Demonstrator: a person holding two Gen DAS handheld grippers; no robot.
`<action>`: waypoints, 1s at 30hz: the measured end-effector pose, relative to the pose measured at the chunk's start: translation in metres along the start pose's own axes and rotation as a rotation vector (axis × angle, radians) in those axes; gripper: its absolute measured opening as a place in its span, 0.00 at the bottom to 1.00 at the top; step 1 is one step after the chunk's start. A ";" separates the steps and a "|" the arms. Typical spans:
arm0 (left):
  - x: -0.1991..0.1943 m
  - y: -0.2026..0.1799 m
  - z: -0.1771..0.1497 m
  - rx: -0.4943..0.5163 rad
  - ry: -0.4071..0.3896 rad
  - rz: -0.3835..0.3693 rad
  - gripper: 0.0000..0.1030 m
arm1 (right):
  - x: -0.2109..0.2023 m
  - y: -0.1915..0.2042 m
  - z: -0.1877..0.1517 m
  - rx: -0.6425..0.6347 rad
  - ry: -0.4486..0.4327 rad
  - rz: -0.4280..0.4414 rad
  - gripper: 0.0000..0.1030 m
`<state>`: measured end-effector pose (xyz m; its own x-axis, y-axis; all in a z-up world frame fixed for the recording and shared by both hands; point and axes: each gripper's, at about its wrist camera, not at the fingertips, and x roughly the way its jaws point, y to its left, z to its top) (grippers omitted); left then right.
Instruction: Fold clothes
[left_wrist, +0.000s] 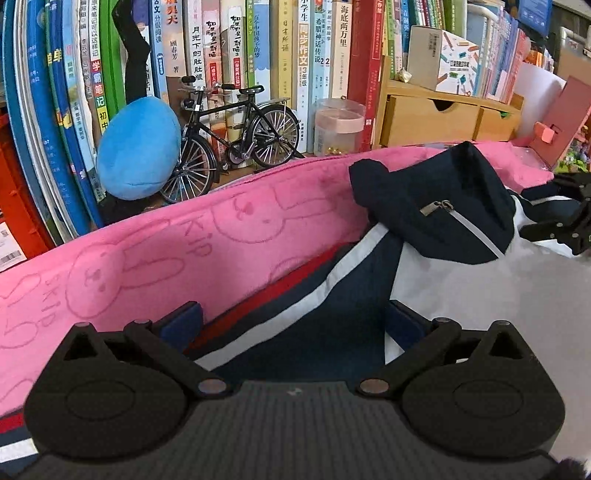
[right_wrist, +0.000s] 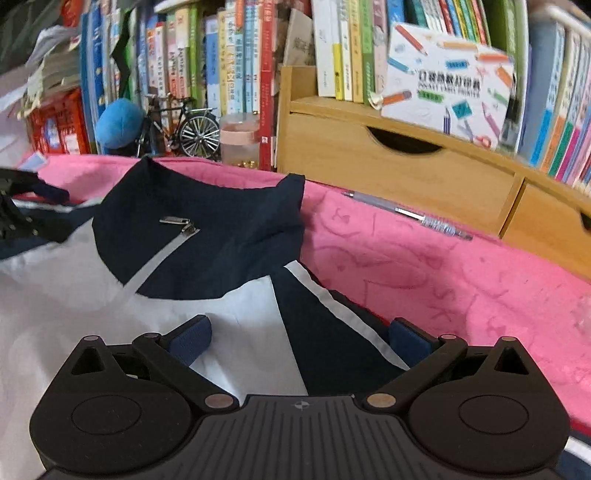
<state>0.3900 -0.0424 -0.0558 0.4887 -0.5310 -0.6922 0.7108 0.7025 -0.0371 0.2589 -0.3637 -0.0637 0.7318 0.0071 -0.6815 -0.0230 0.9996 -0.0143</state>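
Note:
A white jacket with a navy collar (left_wrist: 432, 206) and navy, white and red sleeve stripes lies on a pink rabbit-print blanket (left_wrist: 147, 258). Its zipper pull (right_wrist: 177, 223) sits at the collar. My left gripper (left_wrist: 295, 325) stands open low over the jacket's left shoulder, its blue pads (left_wrist: 184, 321) wide apart on either side of the striped sleeve. My right gripper (right_wrist: 299, 339) is open over the right shoulder (right_wrist: 325, 332), pads spread across the white front and navy sleeve. Each gripper shows at the edge of the other's view: the right gripper (left_wrist: 569, 218), the left gripper (right_wrist: 18, 206).
A bookshelf wall stands behind the blanket. In front of it are a blue plush (left_wrist: 136, 147), a model bicycle (left_wrist: 229, 144), a clear jar (left_wrist: 338, 125) and a wooden drawer unit (right_wrist: 399, 173). A pen (right_wrist: 410, 216) lies on the blanket near the drawers.

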 end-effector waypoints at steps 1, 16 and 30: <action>0.000 -0.002 0.000 -0.005 0.002 0.010 1.00 | 0.000 -0.001 0.000 0.007 -0.002 0.002 1.00; 0.006 -0.050 0.019 0.100 -0.020 0.242 0.00 | -0.018 0.046 0.018 -0.111 -0.102 -0.168 0.06; 0.003 -0.026 0.028 -0.031 -0.023 -0.140 1.00 | 0.011 0.006 0.032 0.038 -0.019 0.148 0.87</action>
<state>0.3874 -0.0751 -0.0364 0.3981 -0.6352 -0.6618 0.7571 0.6349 -0.1540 0.2893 -0.3572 -0.0479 0.7355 0.1541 -0.6598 -0.1057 0.9880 0.1130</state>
